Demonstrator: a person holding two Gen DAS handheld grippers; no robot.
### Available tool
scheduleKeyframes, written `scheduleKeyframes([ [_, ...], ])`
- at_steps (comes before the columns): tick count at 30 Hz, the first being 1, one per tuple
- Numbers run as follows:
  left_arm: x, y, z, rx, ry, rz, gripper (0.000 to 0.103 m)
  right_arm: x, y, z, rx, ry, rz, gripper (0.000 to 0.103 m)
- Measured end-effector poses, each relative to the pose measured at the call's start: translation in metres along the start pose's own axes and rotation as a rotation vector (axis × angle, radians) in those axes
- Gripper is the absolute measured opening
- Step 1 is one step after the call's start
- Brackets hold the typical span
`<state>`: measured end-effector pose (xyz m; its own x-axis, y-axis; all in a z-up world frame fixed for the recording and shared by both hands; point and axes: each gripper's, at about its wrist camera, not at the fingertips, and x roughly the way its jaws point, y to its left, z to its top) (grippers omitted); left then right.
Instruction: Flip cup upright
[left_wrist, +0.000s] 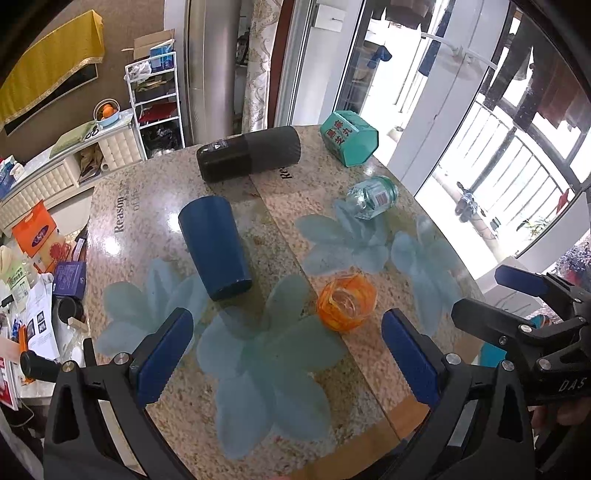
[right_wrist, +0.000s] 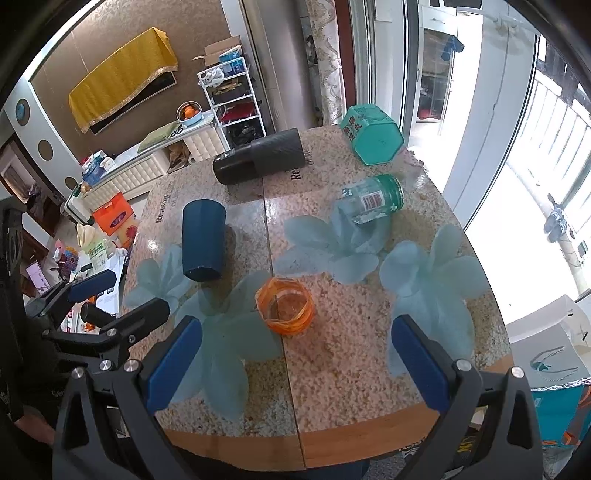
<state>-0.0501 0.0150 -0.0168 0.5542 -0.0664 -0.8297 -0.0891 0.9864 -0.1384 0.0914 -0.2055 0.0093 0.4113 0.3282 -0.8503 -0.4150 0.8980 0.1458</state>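
Below, in the left wrist view, the left claw (left_wrist: 288, 354) is spread above the speckled, flower-printed surface (left_wrist: 288, 221); the blue cup (left_wrist: 214, 247) lies beside the orange glass (left_wrist: 346, 302). From the right wrist, the right claw (right_wrist: 295, 363) is spread too, the cup (right_wrist: 203, 240) left of the glass (right_wrist: 285, 305), windows (right_wrist: 517, 147) beyond.

Blue cup (right_wrist: 204, 240) inverted on table (right_wrist: 332, 354)

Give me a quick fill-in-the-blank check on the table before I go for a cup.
The dark blue plastic cup lies on its ____.
The orange glass cup stands ____.
The clear jar wears a ____ lid.
Both the left tongs and the right tongs are ____ and hold nothing.

Missing words: side; upright; green; open
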Motion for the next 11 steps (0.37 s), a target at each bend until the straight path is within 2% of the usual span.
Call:
scheduleKeyframes([
  [11, 0.0048, 0.0015, -0.0022, -0.007, 0.014, -0.014, 0.103, 0.002, -0.0005, -0.0007, 0.006, 0.009, 0.001, 0.103],
])
